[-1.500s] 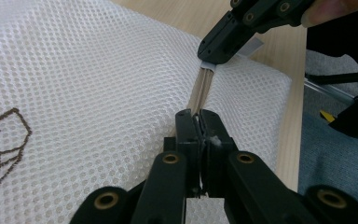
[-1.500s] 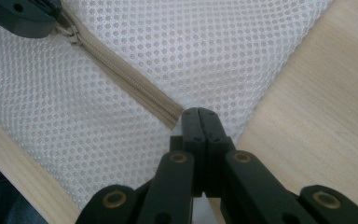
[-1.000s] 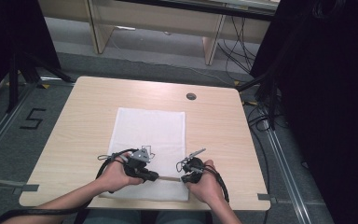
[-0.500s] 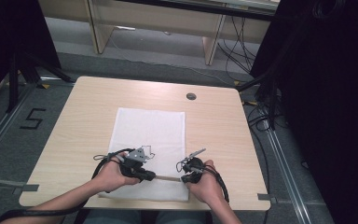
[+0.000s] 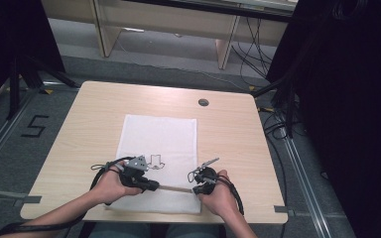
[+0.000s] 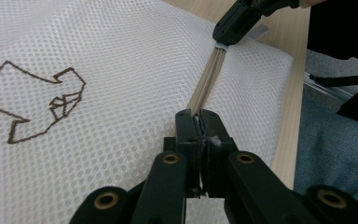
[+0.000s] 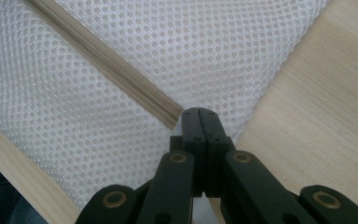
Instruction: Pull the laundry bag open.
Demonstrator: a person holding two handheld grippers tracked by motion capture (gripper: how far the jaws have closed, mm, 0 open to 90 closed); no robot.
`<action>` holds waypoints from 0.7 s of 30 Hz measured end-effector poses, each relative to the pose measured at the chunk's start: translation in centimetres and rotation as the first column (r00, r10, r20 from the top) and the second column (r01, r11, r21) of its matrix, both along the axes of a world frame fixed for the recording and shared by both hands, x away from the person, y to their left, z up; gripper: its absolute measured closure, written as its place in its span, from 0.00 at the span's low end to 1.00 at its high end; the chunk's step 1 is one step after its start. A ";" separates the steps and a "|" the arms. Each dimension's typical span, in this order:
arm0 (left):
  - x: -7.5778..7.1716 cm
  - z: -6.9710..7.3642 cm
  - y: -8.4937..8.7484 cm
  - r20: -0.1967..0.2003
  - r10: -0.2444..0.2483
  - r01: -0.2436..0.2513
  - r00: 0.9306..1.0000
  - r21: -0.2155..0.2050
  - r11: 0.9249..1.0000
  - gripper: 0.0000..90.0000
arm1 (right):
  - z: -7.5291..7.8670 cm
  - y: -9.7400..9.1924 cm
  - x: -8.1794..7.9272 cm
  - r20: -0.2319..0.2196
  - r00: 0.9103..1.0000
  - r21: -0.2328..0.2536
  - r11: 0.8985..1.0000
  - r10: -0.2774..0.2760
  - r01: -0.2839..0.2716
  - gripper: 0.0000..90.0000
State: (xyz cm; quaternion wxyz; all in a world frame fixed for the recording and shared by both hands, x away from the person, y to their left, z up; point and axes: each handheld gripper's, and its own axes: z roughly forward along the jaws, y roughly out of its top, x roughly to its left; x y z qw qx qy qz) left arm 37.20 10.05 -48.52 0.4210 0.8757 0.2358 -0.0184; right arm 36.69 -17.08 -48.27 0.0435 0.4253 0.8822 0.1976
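A white mesh bag (image 5: 158,139) with a brown outline drawing (image 6: 42,100) lies flat on the wooden table (image 5: 94,114). A tan zipper (image 5: 176,188) runs along the bag's near edge. My left gripper (image 5: 156,187) is shut on the zipper (image 6: 209,79), with a small white piece pinched between its jaws (image 6: 199,122). At the zipper's other end my right gripper (image 5: 196,190) is shut on the bag, and its black tip (image 6: 235,23) is in the left gripper view. In the right gripper view the shut jaws (image 7: 199,114) meet where the zipper (image 7: 107,65) ends in the mesh.
A dark round grommet (image 5: 203,102) sits in the table's far right part. The table's near edge (image 5: 144,215) lies just below both hands. Cables and desk legs stand on the floor beyond the far edge, and a dark curtain hangs at the right.
My left gripper has edged slightly left along the zipper, away from the right gripper. The right hand has held still.
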 end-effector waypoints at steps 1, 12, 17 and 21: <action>0.0 0.0 0.1 0.003 -0.005 0.005 1.000 0.004 1.000 0.97 | 0.0 0.0 0.0 -0.001 1.000 -0.001 1.000 0.000 0.000 1.00; -0.1 0.3 0.9 -0.006 0.008 -0.008 1.000 -0.008 1.000 0.97 | 0.0 0.0 -0.1 -0.007 1.000 0.004 1.000 -0.005 0.006 1.00; -0.4 0.3 1.2 0.003 -0.001 0.001 1.000 -0.008 1.000 0.97 | 0.0 0.0 0.0 0.001 1.000 -0.001 1.000 0.000 0.000 1.00; -0.2 0.4 1.5 0.009 -0.002 0.002 1.000 -0.009 1.000 0.97 | 0.0 -0.1 0.1 0.008 1.000 0.001 1.000 0.013 -0.013 1.00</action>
